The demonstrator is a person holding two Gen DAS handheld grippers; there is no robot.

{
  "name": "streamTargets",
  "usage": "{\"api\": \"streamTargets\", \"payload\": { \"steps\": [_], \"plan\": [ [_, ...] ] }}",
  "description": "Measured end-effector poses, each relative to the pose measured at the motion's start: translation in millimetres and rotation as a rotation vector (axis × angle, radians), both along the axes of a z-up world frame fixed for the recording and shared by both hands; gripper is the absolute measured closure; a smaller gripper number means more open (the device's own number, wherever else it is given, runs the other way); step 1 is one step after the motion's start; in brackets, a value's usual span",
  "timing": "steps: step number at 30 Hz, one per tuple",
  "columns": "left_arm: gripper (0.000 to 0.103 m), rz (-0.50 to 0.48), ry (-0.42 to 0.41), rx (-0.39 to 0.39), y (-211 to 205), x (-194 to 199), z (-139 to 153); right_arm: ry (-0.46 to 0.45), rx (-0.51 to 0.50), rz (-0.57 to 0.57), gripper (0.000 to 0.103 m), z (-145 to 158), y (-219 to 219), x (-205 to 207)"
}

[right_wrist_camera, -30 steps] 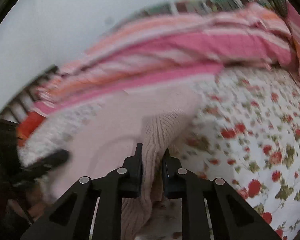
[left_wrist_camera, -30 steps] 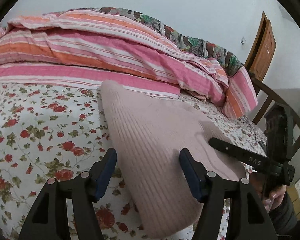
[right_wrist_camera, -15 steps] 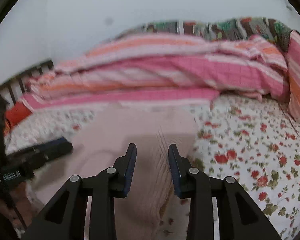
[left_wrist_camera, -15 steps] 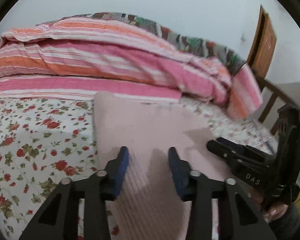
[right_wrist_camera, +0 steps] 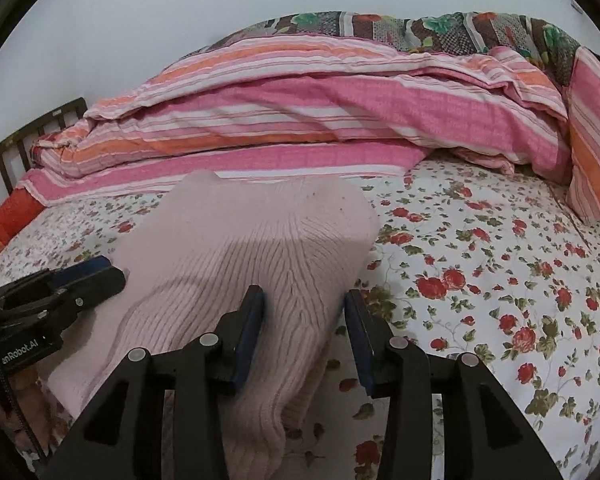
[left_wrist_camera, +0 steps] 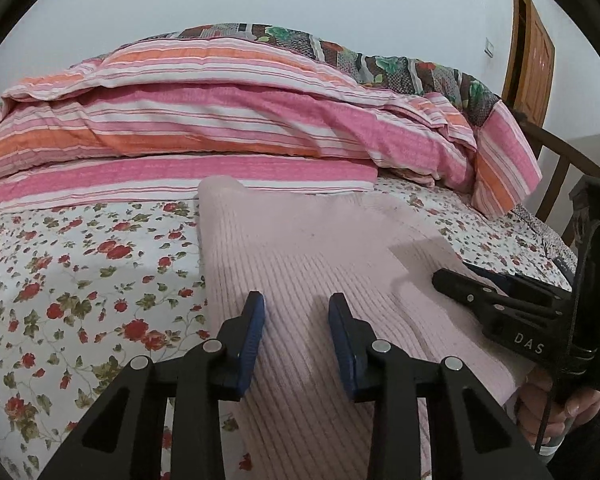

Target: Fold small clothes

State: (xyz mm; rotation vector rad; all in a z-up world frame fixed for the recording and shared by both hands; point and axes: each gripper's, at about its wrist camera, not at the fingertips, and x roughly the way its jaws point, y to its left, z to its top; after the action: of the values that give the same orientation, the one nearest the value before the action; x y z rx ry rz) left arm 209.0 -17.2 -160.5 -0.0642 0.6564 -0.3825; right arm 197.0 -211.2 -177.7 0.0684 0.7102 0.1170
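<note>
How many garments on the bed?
1: a pink ribbed knit garment lying on the floral sheet, in front of the striped quilt. Its near end is cut off from view; others may be hidden.

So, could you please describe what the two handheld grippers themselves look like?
Both the left gripper and the right gripper are black plastic frames with triangular cut-outs, silver round rivets and dark blue finger pads. White lettering marks their sides, and a thin black cable runs beside the right one.

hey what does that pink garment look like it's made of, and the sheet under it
Pink garment: looks like soft ribbed knit, wool or acrylic, matte; fine parallel ribs run along it. Floral sheet: seems thin printed woven cotton, matte; flat surface with red rose print. Exact fibres can't be told.
</note>
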Motion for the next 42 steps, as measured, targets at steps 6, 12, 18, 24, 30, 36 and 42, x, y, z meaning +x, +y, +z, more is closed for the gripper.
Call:
{"api": "streamTargets", "payload": {
  "steps": [6, 12, 18, 24, 30, 36, 42],
  "plan": [
    [0.071, 0.009, -0.011, -0.006, 1.7, -1.6, 2.1, -0.038, -0.012, 0.036, 0.087, 8.0, 4.0, -6.2],
    [0.071, 0.001, -0.023, -0.083, 11.8, -4.7, 10.0, -0.065, 0.041, 0.035, 0.090, 12.8, -4.5, -11.1],
    [0.069, 0.028, -0.003, -0.038, 7.8, 0.3, 3.0, -0.009, -0.012, -0.003, 0.089, 3.5, -0.8, -3.7],
    [0.066, 0.022, -0.008, -0.025, 5.6, -2.4, 1.9, -0.008, -0.040, -0.015, 0.086, 2.6, 0.7, -6.5],
    [0.052, -0.002, -0.006, -0.031, 2.4, -4.5, 2.3, -0.007, -0.044, -0.028, 0.082, 0.9, 0.4, -8.1],
    [0.042, -0.017, -0.033, 0.013, -6.0, -9.7, 3.0, 0.015, -0.007, -0.044, 0.073, 2.5, -4.2, -6.9],
    [0.040, 0.012, 0.019, -0.052, 5.6, -0.6, 3.9, 0.073, 0.060, -0.085, 0.056, 3.5, -18.1, 2.5]
  ]
}}
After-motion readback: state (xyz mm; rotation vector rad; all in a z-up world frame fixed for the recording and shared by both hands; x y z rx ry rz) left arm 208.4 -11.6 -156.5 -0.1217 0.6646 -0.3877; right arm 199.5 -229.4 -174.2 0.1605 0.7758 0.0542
